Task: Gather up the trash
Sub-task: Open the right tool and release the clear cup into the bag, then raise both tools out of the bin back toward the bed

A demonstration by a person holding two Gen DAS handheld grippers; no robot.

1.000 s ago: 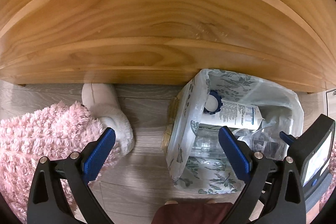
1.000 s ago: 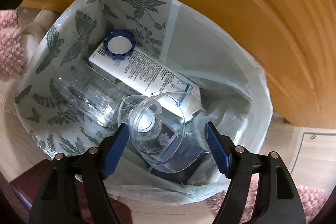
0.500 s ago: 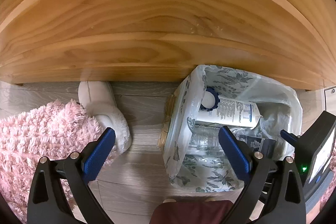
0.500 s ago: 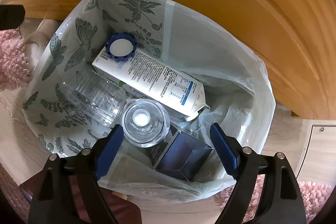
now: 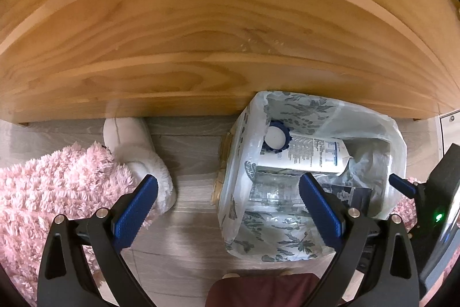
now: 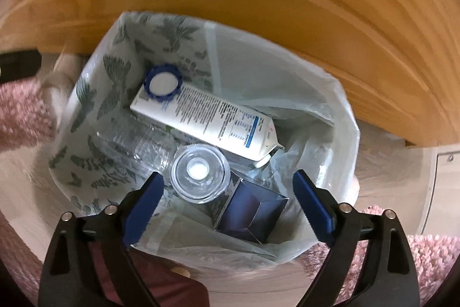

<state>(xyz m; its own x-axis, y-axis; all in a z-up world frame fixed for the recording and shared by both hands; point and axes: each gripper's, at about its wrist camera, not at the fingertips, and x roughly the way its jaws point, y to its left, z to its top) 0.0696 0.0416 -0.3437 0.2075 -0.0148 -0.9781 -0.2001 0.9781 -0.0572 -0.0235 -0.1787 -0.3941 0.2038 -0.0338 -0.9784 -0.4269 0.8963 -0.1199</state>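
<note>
From left to right: the left gripper (image 5: 227, 209) hangs spread and empty over the grey floor (image 5: 189, 223), beside the pink rug (image 5: 57, 186). The lined bin (image 6: 287, 82) stands against the wooden furniture (image 6: 287, 5). Inside lie a clear bottle (image 6: 138, 146), a white carton (image 6: 207, 117), a clear cup (image 6: 199, 171) and a dark box (image 6: 250, 209). The right gripper (image 6: 227, 197) is opening above them, nothing between its jaws. Lift straight up, clear of the liner's rim.
</note>
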